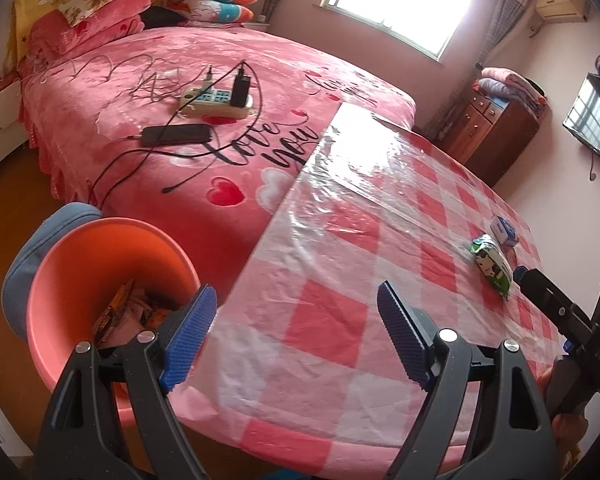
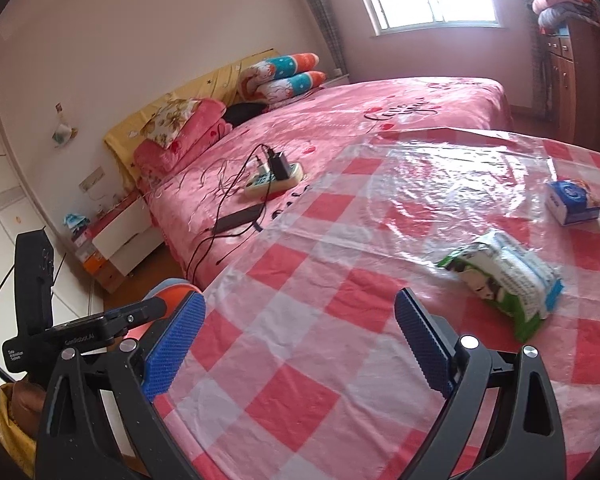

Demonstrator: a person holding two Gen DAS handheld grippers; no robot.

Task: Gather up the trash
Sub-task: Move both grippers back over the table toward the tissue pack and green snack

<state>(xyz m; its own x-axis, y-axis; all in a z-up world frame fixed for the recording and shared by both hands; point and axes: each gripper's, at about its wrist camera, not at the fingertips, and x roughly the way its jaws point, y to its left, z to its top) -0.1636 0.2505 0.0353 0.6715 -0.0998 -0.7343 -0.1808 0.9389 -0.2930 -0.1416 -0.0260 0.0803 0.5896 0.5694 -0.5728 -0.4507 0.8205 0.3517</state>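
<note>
Both tools hang over the near edge of the checked tabletop (image 2: 300, 360), fingers spread wide and holding nothing. The left gripper (image 1: 296, 336) straddles the tabletop's near-left corner, one blue pad over the orange bin (image 1: 100, 264) that stands just beside that edge, wrappers already lying inside. The right gripper (image 2: 300, 344) faces the next likely target: a green-and-white packet (image 2: 504, 280) lying flat toward the right edge, with a small blue-and-white box (image 2: 572, 202) beyond it, nearer the far right corner. A clean pickup probably means bringing the right fingers across the packet's narrow width, low enough to pinch the body rather than the crinkly clear plastic sheet (image 2: 440, 172) covering the cloth, then carrying it left to the bin.
</note>
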